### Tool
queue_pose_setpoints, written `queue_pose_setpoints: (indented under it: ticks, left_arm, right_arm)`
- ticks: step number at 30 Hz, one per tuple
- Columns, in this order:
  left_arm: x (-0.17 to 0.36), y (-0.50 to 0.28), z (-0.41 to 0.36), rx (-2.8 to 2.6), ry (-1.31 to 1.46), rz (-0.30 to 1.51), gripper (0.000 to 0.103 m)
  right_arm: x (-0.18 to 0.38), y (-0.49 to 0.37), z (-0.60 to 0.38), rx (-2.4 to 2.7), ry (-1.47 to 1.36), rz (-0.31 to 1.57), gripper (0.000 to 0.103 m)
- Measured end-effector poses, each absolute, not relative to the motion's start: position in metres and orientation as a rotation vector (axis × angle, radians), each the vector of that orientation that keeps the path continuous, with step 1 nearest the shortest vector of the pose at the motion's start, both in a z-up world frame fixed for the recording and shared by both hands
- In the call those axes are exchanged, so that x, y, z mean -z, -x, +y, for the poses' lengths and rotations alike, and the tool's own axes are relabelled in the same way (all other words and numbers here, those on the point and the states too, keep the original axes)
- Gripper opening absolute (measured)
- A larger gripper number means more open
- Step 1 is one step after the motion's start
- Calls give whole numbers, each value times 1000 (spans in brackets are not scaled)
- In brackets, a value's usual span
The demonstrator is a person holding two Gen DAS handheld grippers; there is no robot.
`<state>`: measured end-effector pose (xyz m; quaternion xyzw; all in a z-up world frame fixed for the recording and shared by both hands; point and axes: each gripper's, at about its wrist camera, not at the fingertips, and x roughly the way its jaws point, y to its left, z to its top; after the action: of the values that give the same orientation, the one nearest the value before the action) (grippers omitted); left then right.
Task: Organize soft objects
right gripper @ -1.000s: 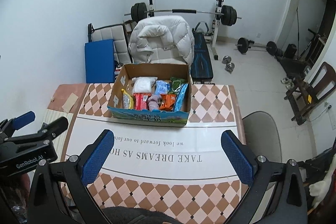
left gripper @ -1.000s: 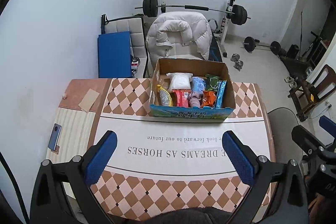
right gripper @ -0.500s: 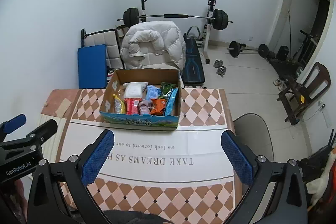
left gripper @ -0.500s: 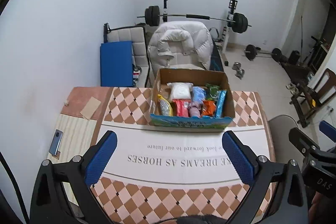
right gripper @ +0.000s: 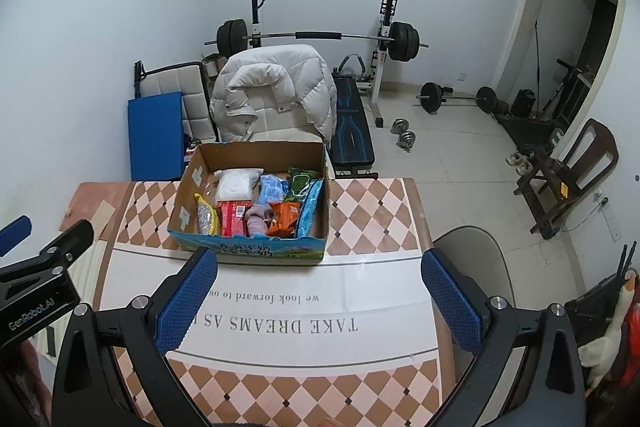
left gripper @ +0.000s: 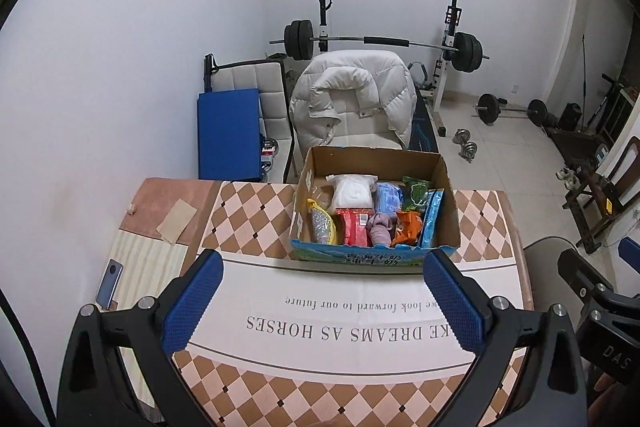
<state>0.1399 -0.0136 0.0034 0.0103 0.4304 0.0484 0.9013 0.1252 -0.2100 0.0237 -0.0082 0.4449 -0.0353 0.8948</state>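
left wrist view: the left gripper (left gripper: 320, 297) hangs above the near part of the table, its two blue textured fingers (left gripper: 192, 301) spread wide with nothing between them. straight ahead, on the far half of the checkered brown-and-cream tablecloth (left gripper: 256, 223), sits the open cardboard box with a blue printed front (left gripper: 374, 167). inside it the soft things are packed side by side: a white stuffed bag (left gripper: 354, 191) at the back, a yellow-edged glittery pouch (left gripper: 322, 227), a red packet (left gripper: 353, 227), a mauve bundle of cloth (left gripper: 379, 229), an orange packet (left gripper: 408, 227) and a long light-blue packet (left gripper: 432, 217) standing on edge. the box's long axis runs across the view, so the row of items lies crosswise to the fingers, well apart from them and lower. the other gripper's black frame shows at the right edge. a grey phone (left gripper: 110, 283) lies on the table's left margin.

right wrist view: the right gripper (right gripper: 318, 297) is likewise spread open and empty. here the box (right gripper: 256, 155) sits ahead and to the left of centre, so i judge the left gripper to be more squarely lined up, though neither is clearly closer.

against the frames a second ago, both cameras have risen and pulled back: the box looks smaller and farther, more of the room shows, and the contents lie unchanged.
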Motion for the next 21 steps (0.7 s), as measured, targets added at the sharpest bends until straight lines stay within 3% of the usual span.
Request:
queue_pose_setpoints:
  ticks: [21]
  left_arm:
    - [-3, -146, -20, -92, -25, 893, 103]
  right_arm:
    - [-28, -136, -214, 76, 17, 907, 103]
